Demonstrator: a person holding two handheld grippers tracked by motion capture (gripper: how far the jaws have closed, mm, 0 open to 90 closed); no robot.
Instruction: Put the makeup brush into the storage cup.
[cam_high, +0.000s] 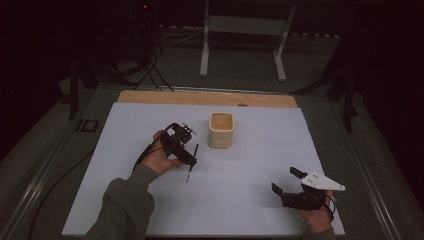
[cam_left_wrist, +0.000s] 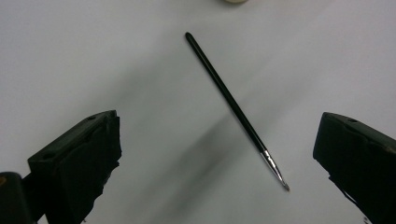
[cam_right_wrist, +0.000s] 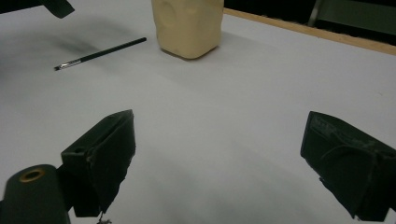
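A thin black paintbrush (cam_high: 192, 164) (cam_left_wrist: 233, 105) (cam_right_wrist: 100, 53) with a metal ferrule and a fine tip lies flat on the white sheet. My left gripper (cam_high: 187, 157) (cam_left_wrist: 217, 154) hovers right over it, jaws wide open on either side of the brush, touching nothing. A cream, square-mouthed cup (cam_high: 221, 129) (cam_right_wrist: 189, 25) stands upright just right of the brush. My right gripper (cam_high: 283, 181) (cam_right_wrist: 217, 161) rests low near the front right of the sheet, open and empty, pointing toward the cup.
The white sheet (cam_high: 260, 150) covers a wooden table whose far edge (cam_high: 207, 97) shows. A white metal frame (cam_high: 245, 30) stands on the floor beyond. Cables (cam_high: 150, 70) trail at the back left.
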